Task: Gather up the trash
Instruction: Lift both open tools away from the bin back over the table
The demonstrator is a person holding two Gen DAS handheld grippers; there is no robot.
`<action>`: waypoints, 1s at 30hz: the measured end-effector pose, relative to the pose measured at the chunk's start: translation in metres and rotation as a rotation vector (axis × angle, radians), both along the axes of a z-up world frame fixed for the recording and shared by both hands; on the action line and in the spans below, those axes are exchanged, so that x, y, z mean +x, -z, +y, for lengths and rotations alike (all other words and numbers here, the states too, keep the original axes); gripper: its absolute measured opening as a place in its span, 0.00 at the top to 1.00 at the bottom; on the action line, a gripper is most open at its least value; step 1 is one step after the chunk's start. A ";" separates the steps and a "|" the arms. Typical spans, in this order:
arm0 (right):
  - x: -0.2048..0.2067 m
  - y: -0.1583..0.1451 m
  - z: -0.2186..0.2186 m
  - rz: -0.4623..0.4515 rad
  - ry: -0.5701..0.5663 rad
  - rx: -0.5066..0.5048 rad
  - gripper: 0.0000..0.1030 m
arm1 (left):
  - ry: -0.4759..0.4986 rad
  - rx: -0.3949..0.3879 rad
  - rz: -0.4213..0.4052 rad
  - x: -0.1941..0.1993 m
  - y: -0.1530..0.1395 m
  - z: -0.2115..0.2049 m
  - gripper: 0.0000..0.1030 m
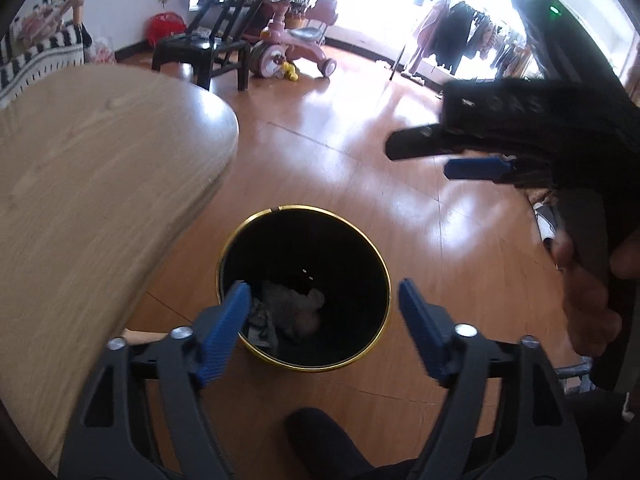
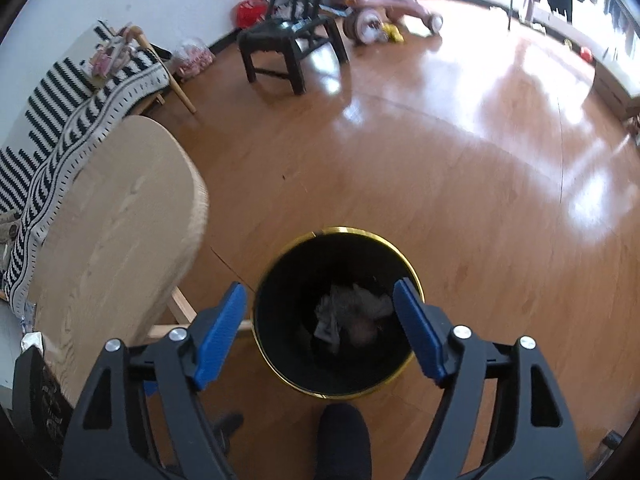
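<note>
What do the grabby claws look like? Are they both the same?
Yes, they match. The left claw and right claw each have black plastic arms with cut-out holes, shiny silver bolts, and ridged blue pads on the fingers.

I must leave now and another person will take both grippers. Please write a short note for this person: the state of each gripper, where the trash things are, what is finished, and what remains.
Left gripper: open, nothing between its fingers, above the bin.
Right gripper: open and empty too, also above the bin.
Black bin with gold rim: stands on the wooden floor beside the round wooden table.
Crumpled trash: lies at the bottom of the bin.
Done: that trash is in the bin.
Left: the table shows no trash on its visible part; check its hidden near end and the floor for more.
</note>
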State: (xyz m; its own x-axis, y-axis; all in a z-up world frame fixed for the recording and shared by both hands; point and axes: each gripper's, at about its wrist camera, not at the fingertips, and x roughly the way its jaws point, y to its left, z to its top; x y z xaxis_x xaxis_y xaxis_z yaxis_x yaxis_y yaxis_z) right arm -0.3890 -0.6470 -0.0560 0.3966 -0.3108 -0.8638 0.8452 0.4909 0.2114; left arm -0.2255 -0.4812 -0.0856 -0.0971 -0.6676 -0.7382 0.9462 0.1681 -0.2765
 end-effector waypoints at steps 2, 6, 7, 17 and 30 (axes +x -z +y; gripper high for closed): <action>0.010 -0.015 0.008 -0.026 -0.015 -0.046 0.23 | -0.009 -0.022 -0.022 0.002 -0.013 0.012 0.19; 0.039 -0.043 0.038 -0.106 -0.080 -0.115 0.17 | -0.088 -0.067 -0.036 0.029 -0.043 0.054 0.12; 0.047 -0.048 0.045 -0.120 -0.099 -0.121 0.17 | -0.115 -0.072 -0.043 0.038 -0.049 0.065 0.12; 0.190 -0.087 0.183 -0.244 -0.451 -0.146 0.16 | -0.547 -0.024 -0.166 0.151 -0.090 0.243 0.10; 0.338 -0.077 0.388 -0.265 -0.865 -0.124 0.16 | -1.016 0.041 -0.124 0.244 -0.102 0.461 0.10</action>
State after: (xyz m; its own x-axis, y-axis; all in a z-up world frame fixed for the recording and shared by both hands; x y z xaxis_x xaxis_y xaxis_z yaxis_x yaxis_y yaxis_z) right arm -0.0515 -0.2591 0.0213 0.7151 0.1027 -0.6914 0.1031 0.9628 0.2496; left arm 0.0182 -0.0201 0.0166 0.5789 -0.3662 -0.7285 0.3730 0.9134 -0.1628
